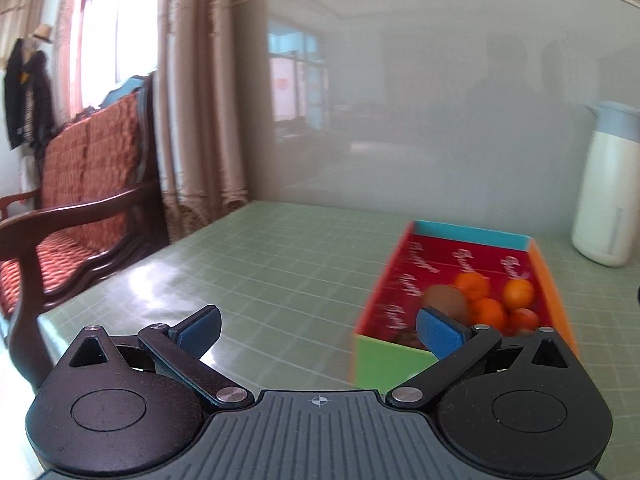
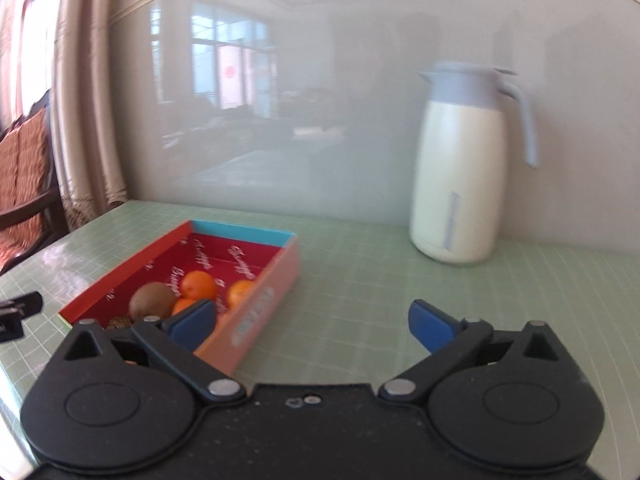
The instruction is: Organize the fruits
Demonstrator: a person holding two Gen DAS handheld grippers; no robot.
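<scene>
A colourful cardboard box (image 1: 472,236) (image 2: 264,300) with a red inside stands on the green gridded table. In it lie several oranges (image 1: 518,294) (image 2: 198,284) and a brown kiwi (image 1: 446,300) (image 2: 152,300). My left gripper (image 1: 318,330) is open and holds nothing; it hovers over the table just left of the box, its right pad in front of the box's near end. My right gripper (image 2: 310,324) is open wide and holds nothing; it hovers right of the box, its left pad in front of the box's near right wall.
A white jug with a pale blue lid and handle (image 2: 460,168) (image 1: 606,184) stands at the back right against a glossy wall panel. A wooden sofa with red cushions (image 1: 80,184) sits beyond the table's left edge, beside curtains. A black part shows at the left edge (image 2: 20,304).
</scene>
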